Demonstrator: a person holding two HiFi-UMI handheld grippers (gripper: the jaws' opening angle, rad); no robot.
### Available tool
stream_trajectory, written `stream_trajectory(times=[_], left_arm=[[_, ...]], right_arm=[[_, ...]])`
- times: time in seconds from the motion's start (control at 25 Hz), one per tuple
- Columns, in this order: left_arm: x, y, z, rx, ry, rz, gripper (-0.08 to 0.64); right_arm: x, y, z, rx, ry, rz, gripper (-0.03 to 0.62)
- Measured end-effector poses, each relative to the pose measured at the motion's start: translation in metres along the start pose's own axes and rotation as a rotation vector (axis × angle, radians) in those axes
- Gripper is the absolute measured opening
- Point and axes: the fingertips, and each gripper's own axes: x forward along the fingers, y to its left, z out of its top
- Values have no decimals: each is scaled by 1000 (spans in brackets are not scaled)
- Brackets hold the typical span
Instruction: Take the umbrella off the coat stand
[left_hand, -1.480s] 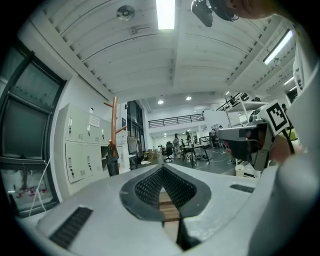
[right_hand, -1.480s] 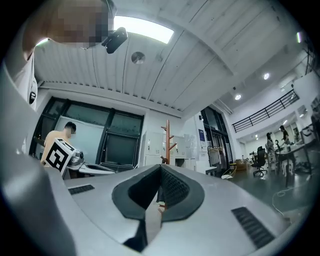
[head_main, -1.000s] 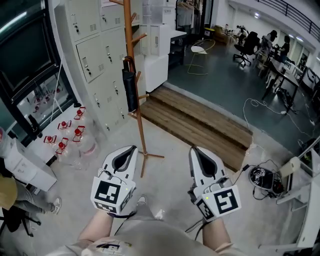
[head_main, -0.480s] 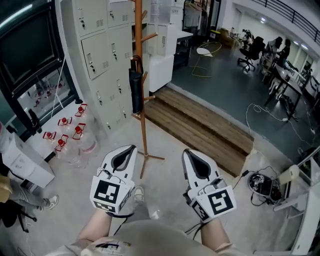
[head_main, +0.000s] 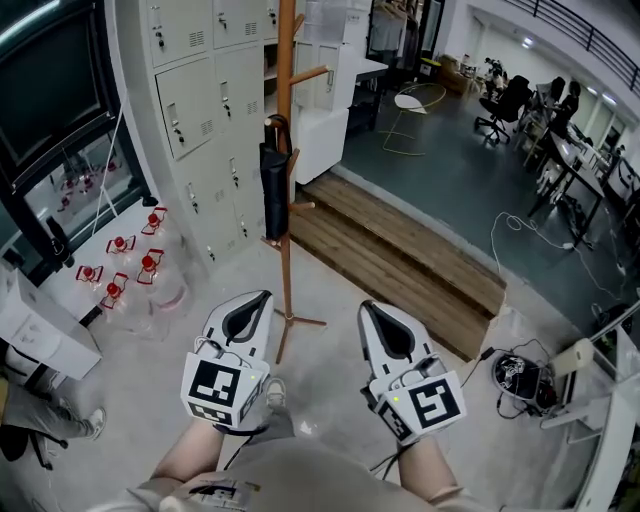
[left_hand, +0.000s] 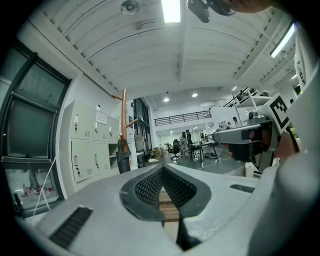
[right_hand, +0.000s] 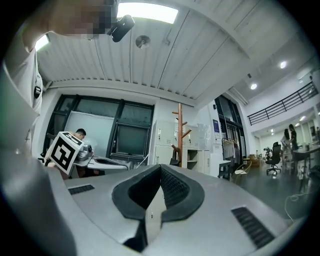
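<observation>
Approaching the coat stand, the person held both grippers out low in front, seen from above by the head camera. At far left, red-capped water bottles (head_main: 118, 272) stood on the floor below dark windows, with grey lockers (head_main: 195, 95) beside them. Just right of the lockers rose the wooden coat stand (head_main: 286, 60). The dark folded umbrella (head_main: 272, 185) hung upright against its pole, its hooked handle over a peg, untouched. Compared with a second before, the stand sat closer and nearer the middle of the view, so the walk-up was under way, though the umbrella was well apart from both tools. Nearer the viewer, the left gripper (head_main: 263, 296) was clenched with nothing between its pads. The right gripper (head_main: 369, 306) beside it looked clenched and empty as well. A wooden step (head_main: 400, 250) lay to the right, with an office space far beyond. Judging from this, the jaws would need to part before any grasp.
</observation>
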Motion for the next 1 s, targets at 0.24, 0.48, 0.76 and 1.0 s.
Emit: stream_trajectory(times=[0.24, 0.48, 0.76, 1.0], left_arm=[[38, 33, -11, 5, 7, -24, 8], [77, 63, -13, 12, 4, -44, 46], [122, 114, -18, 29, 21, -30, 140], [162, 164, -18, 5, 22, -19, 213]], right_arm=[[54, -12, -13, -1, 13, 2, 8], [107, -24, -23, 9, 29, 3, 8], [170, -35, -28, 17, 55, -16, 8], [221, -48, -22, 7, 63, -43, 8]])
